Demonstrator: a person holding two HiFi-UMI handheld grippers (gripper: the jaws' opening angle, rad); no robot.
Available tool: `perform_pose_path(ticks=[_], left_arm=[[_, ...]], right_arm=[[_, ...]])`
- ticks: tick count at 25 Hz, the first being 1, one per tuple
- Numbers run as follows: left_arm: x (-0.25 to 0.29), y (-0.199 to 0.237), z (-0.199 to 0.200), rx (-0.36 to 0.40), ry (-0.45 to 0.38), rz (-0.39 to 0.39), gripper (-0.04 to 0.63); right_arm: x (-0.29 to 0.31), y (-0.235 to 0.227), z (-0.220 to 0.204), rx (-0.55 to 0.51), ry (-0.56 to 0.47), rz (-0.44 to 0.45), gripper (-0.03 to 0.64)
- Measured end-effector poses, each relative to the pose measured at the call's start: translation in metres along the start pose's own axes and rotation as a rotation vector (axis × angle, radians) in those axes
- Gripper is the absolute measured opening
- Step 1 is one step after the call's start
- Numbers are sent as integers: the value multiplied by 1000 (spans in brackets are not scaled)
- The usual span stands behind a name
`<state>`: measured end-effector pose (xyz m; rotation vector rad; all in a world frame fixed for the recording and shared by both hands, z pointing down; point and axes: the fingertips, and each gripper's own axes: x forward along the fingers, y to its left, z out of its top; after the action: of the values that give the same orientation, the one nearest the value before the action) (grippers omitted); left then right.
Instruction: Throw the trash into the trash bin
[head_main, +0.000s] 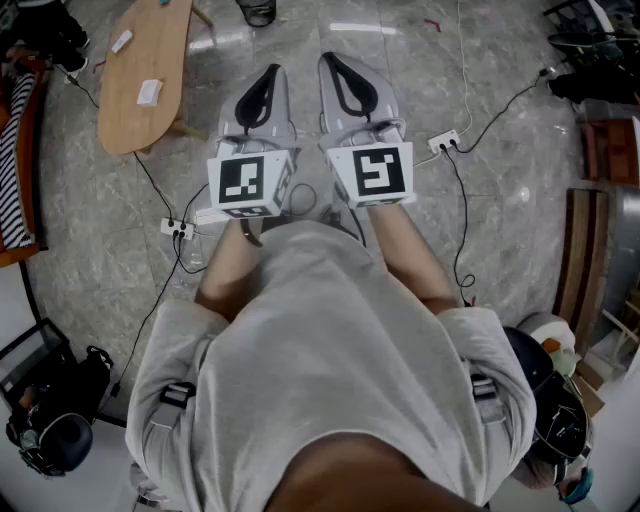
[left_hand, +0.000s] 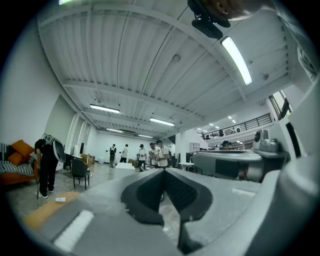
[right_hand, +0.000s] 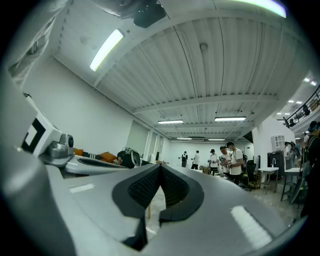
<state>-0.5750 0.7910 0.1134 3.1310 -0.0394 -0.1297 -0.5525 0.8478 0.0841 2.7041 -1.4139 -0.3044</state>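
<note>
Not really started yet: the grey left hand-held gripper (head_main: 268, 75) and right hand-held gripper (head_main: 333, 62) are both pressed together and empty, so I'd guess the next move is spotting some trash, since none shows ahead of them.

- Head view: soft, even indoor light, with white glare streaks on the glossy floor (head_main: 362, 29). Straight lines bend near the edges.
- Both gripper views are round fisheye frames with black corners, and a ceiling lamp (left_hand: 235, 60) blows out white.
- The left gripper (left_hand: 162, 171) and right gripper (right_hand: 160, 166), close to the lens, are blurred. The hall behind is sharper.
- The left gripper view looks dimmer and greyer.
</note>
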Motion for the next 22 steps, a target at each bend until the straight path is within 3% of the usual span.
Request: perform_pose_path(ticks=[5,8,10,14,22], left_arm=[[-11,35,-4,-32,-2,26,18],[-18,58,-2,61,-6,47,18],[-21,75,-2,80,-4,59,18],[-36,111,-13,20,16,59,18],[-66,206,-31,-31,44,79,18]], right_arm=[[21,35,-7,-7,21,36,6],[35,53,-10,15,24,47,8],[45,62,-16,25,35,48,8],[66,84,-28,22,76,27,8],[133,160,-43,23,106,61,8]])
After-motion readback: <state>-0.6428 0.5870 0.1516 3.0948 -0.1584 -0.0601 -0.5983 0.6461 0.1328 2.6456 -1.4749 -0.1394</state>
